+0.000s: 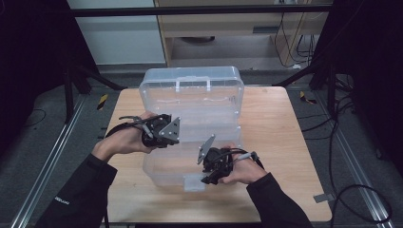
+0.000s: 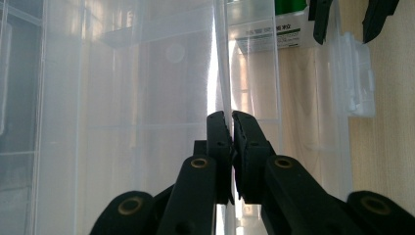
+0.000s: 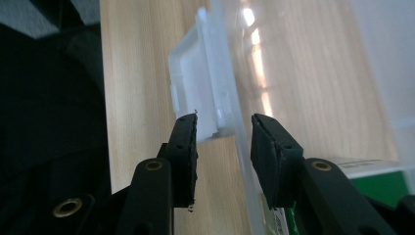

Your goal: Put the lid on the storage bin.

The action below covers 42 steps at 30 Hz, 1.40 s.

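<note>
Two dark sleeves come in from the bottom edge of the high view, one to each hand, and each hand carries one black two-jaw gripper, so two grippers in all. One clear plastic storage box sits between them on the wooden table, its lid open and standing up at the far side.

At the box's left side, the left gripper has its jaws drawn almost together on a thin clear wall of the box, the edge of that wall running straight up from between the pads. Beyond its fingertips, up and to the right in the left gripper view, lie a white latch on the box's edge and a white label with a green band; the print on it is too small to read.

Nearer the front right of the box, the right gripper stands with its jaws apart. The box's clear front rim passes between the pads, and the one white latch sits just beyond the left fingertip; I cannot tell whether either pad touches the plastic. A green-and-white label shows through the plastic just below the right finger.

A pale wood grain covers the table top. Around it the floor is grey, with loose black cables, black stands, a light wooden cabinet behind, and yellow-and-black tape marks on either side.
</note>
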{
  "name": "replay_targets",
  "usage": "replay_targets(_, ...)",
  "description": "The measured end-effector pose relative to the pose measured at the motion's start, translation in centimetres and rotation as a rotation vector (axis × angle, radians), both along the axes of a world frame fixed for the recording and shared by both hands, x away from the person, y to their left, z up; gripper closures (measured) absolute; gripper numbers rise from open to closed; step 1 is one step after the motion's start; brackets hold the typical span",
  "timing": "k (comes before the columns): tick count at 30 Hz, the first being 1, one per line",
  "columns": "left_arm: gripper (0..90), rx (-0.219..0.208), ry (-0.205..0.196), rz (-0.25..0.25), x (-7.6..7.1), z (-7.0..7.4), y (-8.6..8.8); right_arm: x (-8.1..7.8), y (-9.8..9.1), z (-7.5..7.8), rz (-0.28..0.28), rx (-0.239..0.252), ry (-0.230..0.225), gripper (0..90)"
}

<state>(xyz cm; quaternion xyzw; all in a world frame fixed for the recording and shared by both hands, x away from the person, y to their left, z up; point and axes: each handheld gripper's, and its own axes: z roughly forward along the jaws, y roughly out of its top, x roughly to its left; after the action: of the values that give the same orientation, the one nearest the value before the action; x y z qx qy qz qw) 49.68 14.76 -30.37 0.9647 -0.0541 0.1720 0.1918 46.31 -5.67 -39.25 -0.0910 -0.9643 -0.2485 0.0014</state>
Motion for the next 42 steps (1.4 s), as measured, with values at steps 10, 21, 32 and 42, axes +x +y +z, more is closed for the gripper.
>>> replay_targets(10, 85.7, -0.004, 0.003, 0.004, -0.1, -0.1, 0.0, -0.1, -4.1, 1.8, -0.127, 0.202, -0.049, 62.2)
replay_targets(21, 85.5, -0.009, 0.010, 0.010, -0.1, -0.1, 0.0, -0.2, -7.1, 2.8, -0.243, 0.343, -0.051, 85.2)
replay_targets(32, 85.4, -0.012, 0.015, 0.012, -0.1, -0.1, 0.0, -0.5, -8.2, 5.0, -0.271, 0.476, -0.071, 90.0)
replay_targets(42, 85.4, -0.013, 0.021, 0.009, -0.2, -0.2, 0.0, 0.6, -9.2, 6.5, -0.375, 0.593, -0.136, 90.0)
